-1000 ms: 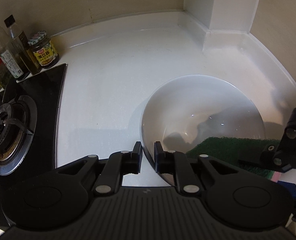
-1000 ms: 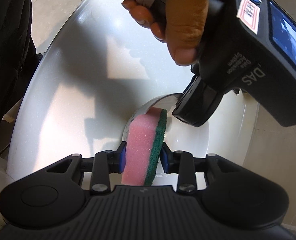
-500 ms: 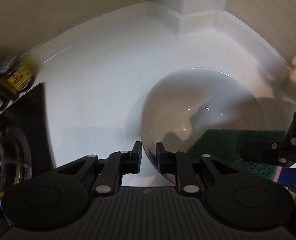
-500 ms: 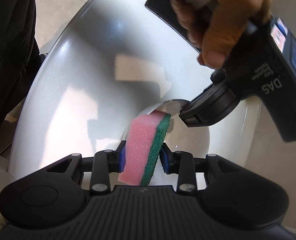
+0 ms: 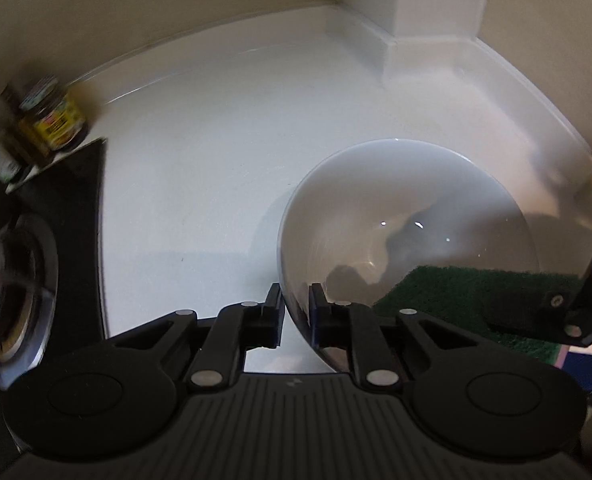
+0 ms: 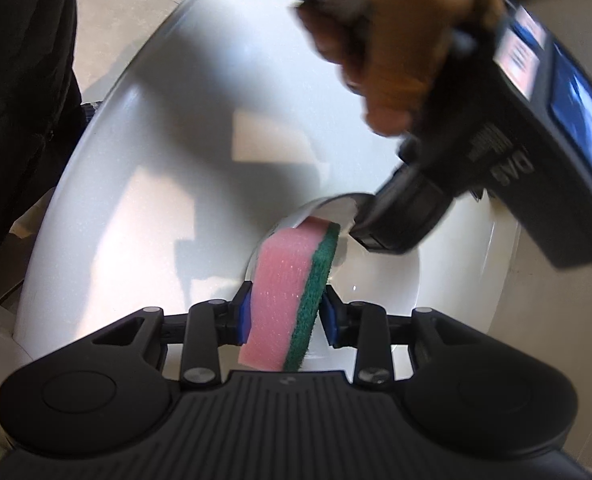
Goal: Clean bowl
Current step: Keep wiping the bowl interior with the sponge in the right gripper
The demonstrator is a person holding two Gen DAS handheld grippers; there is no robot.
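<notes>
Left gripper (image 5: 296, 312) pinches the near rim of the white bowl (image 5: 408, 216) on the counter (image 5: 199, 184). Right gripper (image 6: 283, 312) clamps a sponge (image 6: 291, 280), green face inside the bowl.

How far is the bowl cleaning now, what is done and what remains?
Done: the left tool is clamped on the rim of the white bowl, and the right tool grips the pink-and-green sponge.
In hand: the sponge's far end is at the bowl, green side toward the inside.
Left: scrubbing; no foam or dirt is visible, so I cannot judge cleanliness.
</notes>
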